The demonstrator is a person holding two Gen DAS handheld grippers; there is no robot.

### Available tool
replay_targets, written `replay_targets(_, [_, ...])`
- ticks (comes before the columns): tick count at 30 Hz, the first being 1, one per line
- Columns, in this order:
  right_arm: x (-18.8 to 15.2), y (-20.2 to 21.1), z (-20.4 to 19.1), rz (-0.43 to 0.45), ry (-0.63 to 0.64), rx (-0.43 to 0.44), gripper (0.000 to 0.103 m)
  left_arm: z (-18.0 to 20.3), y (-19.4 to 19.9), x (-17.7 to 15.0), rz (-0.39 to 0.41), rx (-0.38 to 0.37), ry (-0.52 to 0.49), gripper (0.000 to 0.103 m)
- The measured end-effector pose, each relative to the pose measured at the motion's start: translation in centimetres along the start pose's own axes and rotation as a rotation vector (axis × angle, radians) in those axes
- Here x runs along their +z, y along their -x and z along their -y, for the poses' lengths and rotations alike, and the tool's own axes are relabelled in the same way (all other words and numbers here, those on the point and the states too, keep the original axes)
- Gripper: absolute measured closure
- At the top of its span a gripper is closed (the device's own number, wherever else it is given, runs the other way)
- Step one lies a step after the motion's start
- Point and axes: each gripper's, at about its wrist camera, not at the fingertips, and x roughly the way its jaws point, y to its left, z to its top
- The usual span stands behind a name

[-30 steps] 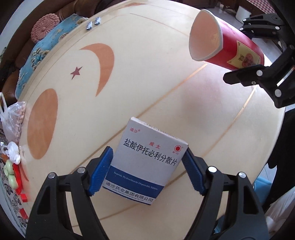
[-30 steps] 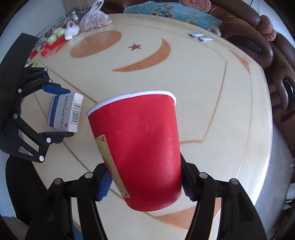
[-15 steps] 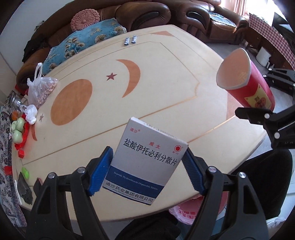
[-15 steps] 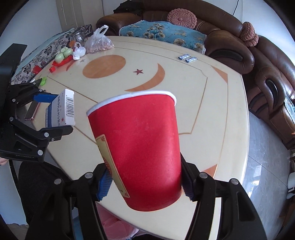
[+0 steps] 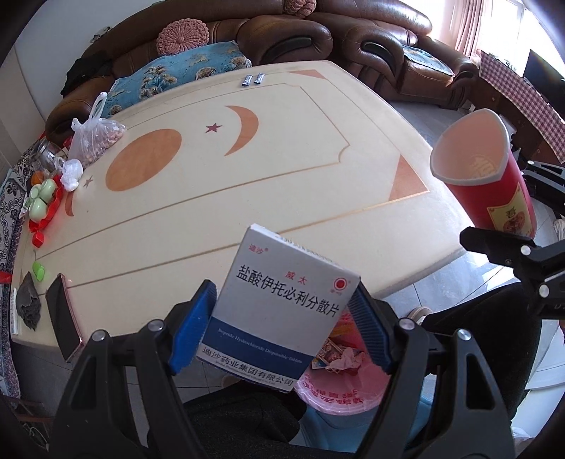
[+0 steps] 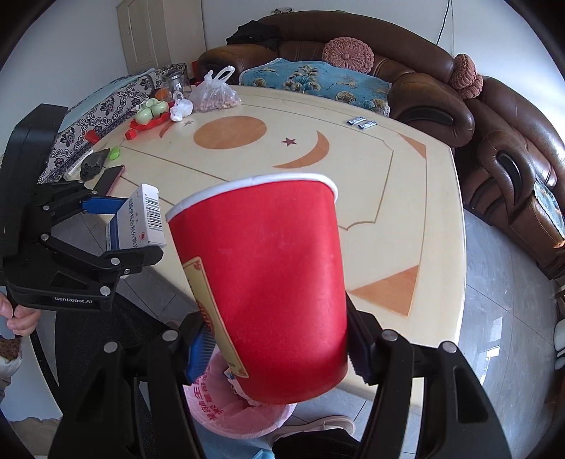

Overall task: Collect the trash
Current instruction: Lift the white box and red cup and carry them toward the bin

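My left gripper (image 5: 279, 332) is shut on a grey and blue medicine box (image 5: 282, 303) with Chinese print, held past the table's near edge. It also shows in the right wrist view (image 6: 141, 219). My right gripper (image 6: 275, 349) is shut on a red paper cup (image 6: 268, 282), also seen in the left wrist view (image 5: 491, 180). Below both sits a bin lined with a pink bag (image 5: 339, 385), holding some trash; it shows under the cup in the right wrist view (image 6: 229, 409).
A cream table (image 5: 282, 148) carries two small sachets (image 5: 252, 79), a bag of nuts (image 5: 95, 137), green cups on a red tray (image 5: 40, 197), a phone (image 5: 63, 317) and a dark rag (image 5: 28, 303). A brown sofa (image 5: 317, 31) stands behind.
Both grippers have pulled back from over the table to past its near edge, carrying the box and the cup. The pink-lined bin has come into view below them.
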Motion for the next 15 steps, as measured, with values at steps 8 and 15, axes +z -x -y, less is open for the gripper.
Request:
replay_targets(8, [-4.8,0.2,-2.0,-0.024,-0.002,0.003,0.042,2.5,-0.8,-4.4,-0.017,-0.007,-0.004,0.029])
replay_targets(15, [-8.0,-0.6,-3.5,-0.041,-0.005,0.006,0.042,4.5,-1.6,-7.2,-0.03,-0.019,-0.023,0.029])
